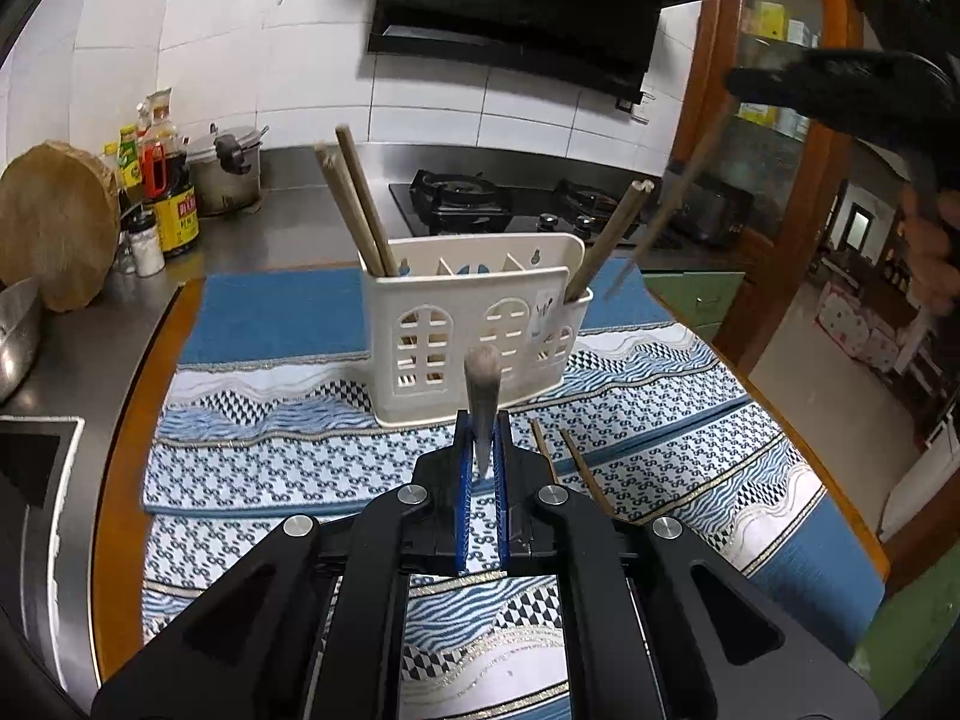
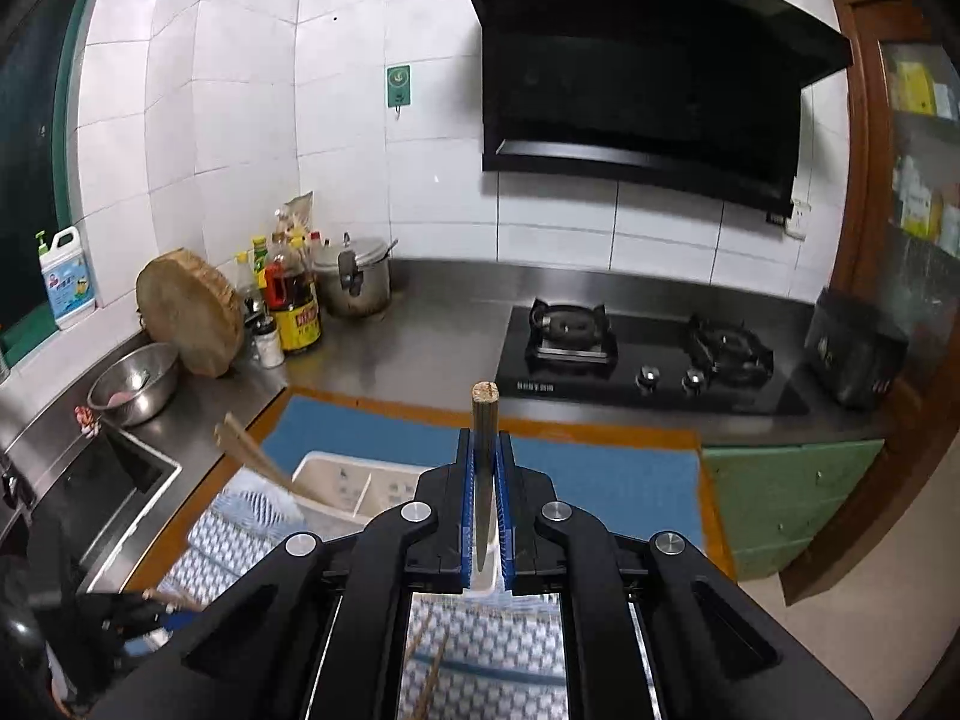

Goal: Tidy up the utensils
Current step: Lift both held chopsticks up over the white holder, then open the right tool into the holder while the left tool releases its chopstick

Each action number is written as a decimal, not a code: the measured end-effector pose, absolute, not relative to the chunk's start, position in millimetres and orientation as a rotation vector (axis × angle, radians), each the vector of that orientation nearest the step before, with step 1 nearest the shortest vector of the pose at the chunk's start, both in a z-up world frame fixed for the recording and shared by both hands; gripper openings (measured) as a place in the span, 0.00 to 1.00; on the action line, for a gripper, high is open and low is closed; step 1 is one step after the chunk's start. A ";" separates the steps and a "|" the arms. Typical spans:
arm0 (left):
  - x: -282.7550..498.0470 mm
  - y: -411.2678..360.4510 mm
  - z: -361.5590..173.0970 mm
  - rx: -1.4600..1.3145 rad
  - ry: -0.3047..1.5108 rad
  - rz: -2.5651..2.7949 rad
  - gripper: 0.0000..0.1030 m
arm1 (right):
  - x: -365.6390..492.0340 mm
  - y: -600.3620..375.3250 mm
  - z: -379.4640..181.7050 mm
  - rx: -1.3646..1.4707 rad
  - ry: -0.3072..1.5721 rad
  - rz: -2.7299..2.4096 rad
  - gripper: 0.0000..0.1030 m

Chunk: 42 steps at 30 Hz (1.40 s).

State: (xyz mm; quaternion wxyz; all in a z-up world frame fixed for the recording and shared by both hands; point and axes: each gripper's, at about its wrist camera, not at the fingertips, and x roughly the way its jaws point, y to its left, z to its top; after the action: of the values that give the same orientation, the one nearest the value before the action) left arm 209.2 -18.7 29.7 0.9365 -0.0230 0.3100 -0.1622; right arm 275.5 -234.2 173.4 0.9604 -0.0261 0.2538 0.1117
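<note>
Both clamp a chopstick upright: left hand-held gripper [image 1: 483,450], right hand-held gripper [image 2: 485,480], ready to drop into the cutlery caddy [image 1: 474,324].

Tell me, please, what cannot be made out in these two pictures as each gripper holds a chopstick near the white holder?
- Left gripper: its chopstick is blurred; the lower end is hidden between the pads.
- Holder: contents below the rim are hidden by its walls; in the right wrist view the gripper body covers most of it.
- Two chopsticks on the mat: near ends hidden by the gripper.
- Right gripper: blurred in the left wrist view.
</note>
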 end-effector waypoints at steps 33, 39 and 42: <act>261.0 -25.0 178.4 -0.023 0.315 -0.278 0.05 | 260.5 -240.6 107.2 -0.175 0.503 0.215 0.77; 288.9 -29.3 180.9 -0.027 0.293 -0.232 0.05 | 240.8 -243.5 87.9 -0.182 0.511 0.248 0.83; 303.3 -29.0 167.8 -0.046 0.312 -0.223 0.05 | 234.3 -240.1 77.6 -0.202 0.517 0.261 0.84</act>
State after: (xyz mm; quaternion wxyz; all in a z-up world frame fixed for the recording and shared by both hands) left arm 303.3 -29.0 167.8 0.9814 -0.0229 0.1552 -0.1107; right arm 234.3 -240.1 77.6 0.9533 -0.0993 0.2546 0.1282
